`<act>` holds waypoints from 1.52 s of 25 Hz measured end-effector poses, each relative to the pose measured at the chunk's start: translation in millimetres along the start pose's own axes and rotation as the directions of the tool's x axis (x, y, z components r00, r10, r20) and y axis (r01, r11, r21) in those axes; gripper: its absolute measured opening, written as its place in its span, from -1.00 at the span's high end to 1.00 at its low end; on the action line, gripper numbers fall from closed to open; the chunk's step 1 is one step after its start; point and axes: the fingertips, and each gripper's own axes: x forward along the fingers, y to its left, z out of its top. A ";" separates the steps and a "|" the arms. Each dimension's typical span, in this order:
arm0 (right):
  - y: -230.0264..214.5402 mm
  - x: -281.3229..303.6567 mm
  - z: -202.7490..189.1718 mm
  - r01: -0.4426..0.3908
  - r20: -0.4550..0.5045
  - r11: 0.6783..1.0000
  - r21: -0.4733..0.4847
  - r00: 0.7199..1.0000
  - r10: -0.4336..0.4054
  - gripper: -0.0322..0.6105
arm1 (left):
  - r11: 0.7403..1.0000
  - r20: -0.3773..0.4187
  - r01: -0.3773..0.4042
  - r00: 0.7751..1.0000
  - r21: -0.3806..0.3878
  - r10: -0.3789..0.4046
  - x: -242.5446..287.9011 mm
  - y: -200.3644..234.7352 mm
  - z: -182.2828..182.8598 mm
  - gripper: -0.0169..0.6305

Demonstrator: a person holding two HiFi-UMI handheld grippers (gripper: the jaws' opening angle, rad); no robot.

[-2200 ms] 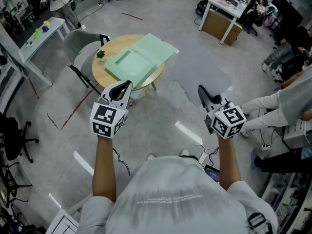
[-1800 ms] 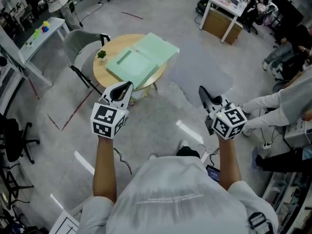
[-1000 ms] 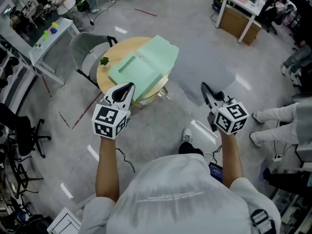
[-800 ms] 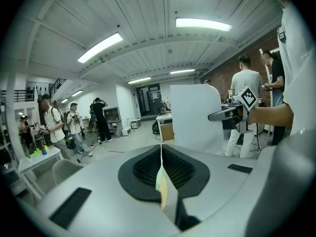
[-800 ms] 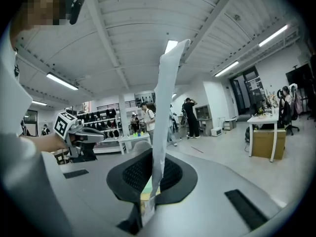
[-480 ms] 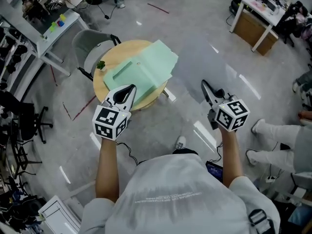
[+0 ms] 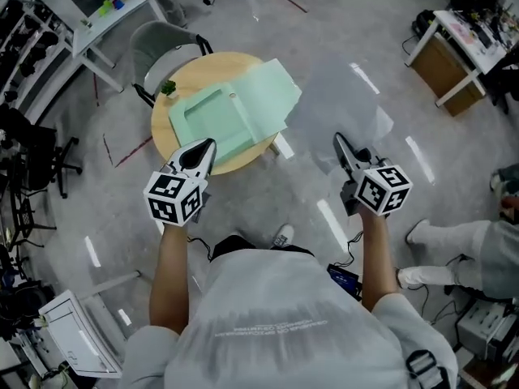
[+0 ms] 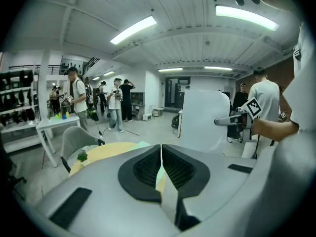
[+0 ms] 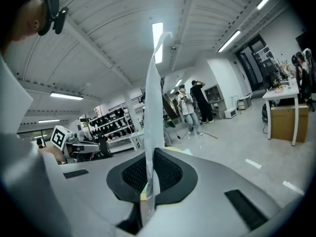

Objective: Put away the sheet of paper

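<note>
A white sheet of paper [image 7: 340,96] stands up from my right gripper [image 7: 339,141], which is shut on its lower edge. The right gripper view shows the sheet [image 9: 153,93] edge-on, pinched between the pads of that gripper [image 9: 149,154]. The left gripper view shows its broad face [image 8: 205,117]. My left gripper [image 7: 209,144] is shut with nothing in it, its jaws [image 8: 161,147] closed together. An open green folder [image 7: 235,112] lies on a round wooden table [image 7: 242,164] ahead, just past the left gripper.
A grey chair [image 7: 162,43] stands behind the table, and a small green plant [image 7: 168,88] sits on it. There is a white desk [image 7: 113,6] at the upper left, a black office chair [image 7: 32,160] at the left, a wooden desk [image 7: 454,55] at the right, and a seated person [image 7: 478,258] at the lower right.
The view has moved forward: the table and folder now lie closer, right ahead of the left gripper. Both grippers keep the same pose, and the sheet stays in the right one.
</note>
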 end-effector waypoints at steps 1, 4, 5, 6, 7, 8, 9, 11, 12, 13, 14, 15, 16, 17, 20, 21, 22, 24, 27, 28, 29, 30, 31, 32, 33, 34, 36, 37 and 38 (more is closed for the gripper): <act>-2.7 6.0 -2.0 -0.008 -0.013 1.000 0.010 1.000 0.008 0.81 | 1.000 -0.007 -0.013 1.000 -0.017 0.013 2.1 4.0 -4.9 0.87; -8.6 25.4 -8.6 -0.020 -0.064 0.999 0.037 0.998 0.022 0.81 | 0.998 -0.014 -0.035 0.999 -0.049 0.034 6.8 16.1 -15.8 0.87; -8.9 32.6 -10.2 -0.022 -0.082 0.999 0.044 0.996 0.026 0.81 | 0.997 -0.013 -0.043 0.999 -0.060 0.043 8.2 22.0 -19.1 0.87; -8.4 40.2 -11.0 -0.026 -0.098 0.998 0.049 0.995 0.031 0.81 | 0.996 -0.011 -0.053 0.999 -0.073 0.053 10.0 29.0 -22.3 0.87; -7.4 48.0 -11.6 -0.031 -0.112 0.998 0.055 0.993 0.037 0.81 | 0.994 -0.008 -0.064 0.998 -0.088 0.063 12.7 36.6 -25.6 0.87; -6.3 55.8 -12.3 -0.037 -0.125 0.998 0.059 0.991 0.045 0.81 | 0.992 -0.005 -0.073 0.997 -0.104 0.073 16.4 44.3 -29.3 0.87; -5.5 63.5 -13.2 -0.045 -0.140 0.997 0.060 0.989 0.053 0.81 | 0.989 -0.002 -0.080 0.997 -0.121 0.081 21.2 51.8 -33.1 0.87; -4.2 80.3 -14.2 -0.068 -0.178 0.996 0.059 0.981 0.078 0.81 | 0.984 0.008 -0.089 0.996 -0.154 0.092 33.5 67.5 -39.5 0.87; -2.7 89.8 -13.8 -0.087 -0.200 0.994 0.066 0.975 0.098 0.81 | 0.982 0.012 -0.093 0.995 -0.167 0.096 40.5 76.7 -41.9 0.87; -0.1 100.1 -13.1 -0.111 -0.221 0.990 0.087 0.967 0.128 0.81 | 0.980 0.014 -0.095 0.995 -0.176 0.099 47.7 86.8 -44.2 0.87; 3.7 110.7 -12.2 -0.141 -0.239 0.983 0.122 0.957 0.167 0.81 | 0.979 0.013 -0.097 0.995 -0.180 0.101 54.8 97.5 -47.1 0.87; 8.2 121.0 -11.3 -0.173 -0.253 0.972 0.161 0.944 0.210 0.81 | 0.978 0.009 -0.098 0.995 -0.182 0.102 61.2 108.3 -51.2 0.87; 12.7 131.2 -11.1 -0.204 -0.264 0.959 0.197 0.931 0.252 0.81 | 0.978 0.002 -0.099 0.995 -0.185 0.101 66.4 119.3 -56.5 0.87; 16.0 141.5 -12.1 -0.231 -0.276 0.947 0.224 0.917 0.289 0.81 | 0.976 -0.007 -0.100 0.995 -0.191 0.101 70.4 130.9 -62.5 0.87; 12.3 176.2 -20.8 -0.255 -0.331 0.922 0.290 0.878 0.347 0.81 | 0.966 -0.030 -0.116 0.993 -0.232 0.112 80.2 165.7 -75.6 0.87; 7.8 187.4 -24.9 -0.240 -0.350 0.915 0.325 0.868 0.352 0.81 | 0.961 -0.038 -0.120 0.993 -0.247 0.114 82.9 174.2 -79.0 0.87; 4.3 197.5 -29.7 -0.216 -0.361 0.900 0.378 0.861 0.358 0.81 | 0.957 -0.049 -0.123 0.992 -0.261 0.114 84.5 180.9 -83.5 0.87; 5.5 218.3 -37.0 -0.183 -0.339 0.835 0.520 0.853 0.398 0.81 | 0.949 -0.083 -0.130 0.990 -0.288 0.110 84.9 192.6 -96.9 0.87; 9.4 248.1 -46.2 -0.187 -0.300 0.755 0.629 0.838 0.457 0.81 | 0.930 -0.132 -0.141 0.986 -0.339 0.101 82.2 207.1 -122.1 0.87; 8.0 256.0 -53.1 -0.180 -0.315 0.754 0.632 0.829 0.462 0.81 | 0.924 -0.145 -0.145 0.985 -0.355 0.099 82.2 212.3 -130.7 0.87; 5.6 263.9 -60.7 -0.168 -0.338 0.760 0.628 0.821 0.461 0.81 | 0.919 -0.156 -0.150 0.983 -0.365 0.098 83.2 218.8 -138.7 0.87; 2.1 271.7 -68.2 -0.153 -0.363 0.771 0.618 0.814 0.452 0.81 | 0.915 -0.169 -0.157 0.981 -0.372 0.099 85.1 226.1 -145.9 0.87; -3.5 278.4 -75.2 -0.130 -0.394 0.787 0.603 0.810 0.435 0.81 | 0.911 -0.182 -0.165 0.978 -0.378 0.102 86.7 232.9 -152.2 0.87; -10.3 283.3 -81.3 -0.103 -0.428 0.804 0.585 0.804 0.414 0.81 | 0.906 -0.194 -0.176 0.975 -0.385 0.107 87.2 237.9 -157.8 0.87; -17.5 286.6 -86.1 -0.078 -0.462 0.821 0.565 0.795 0.394 0.81 | 0.900 -0.205 -0.187 0.972 -0.394 0.112 86.3 240.9 -162.5 0.87; -25.2 288.9 -89.7 -0.060 -0.496 0.838 0.542 0.783 0.376 0.81 | 0.893 -0.213 -0.199 0.970 -0.405 0.119 84.3 242.4 -166.3 0.87; -33.3 295.9 -91.6 -0.065 -0.532 0.850 0.523 0.754 0.385 0.81 | 0.879 -0.228 -0.227 0.964 -0.419 0.140 80.2 245.3 -171.8 0.87; -31.3 301.5 -90.0 -0.087 -0.530 0.838 0.539 0.739 0.417 0.81 | 0.872 -0.237 -0.244 0.959 -0.424 0.153 78.9 247.4 -174.1 0.87; -28.7 307.5 -88.3 -0.109 -0.526 0.824 0.556 0.722 0.450 0.81 | 0.864 -0.245 -0.262 0.955 -0.430 0.168 78.3 249.7 -176.1 0.87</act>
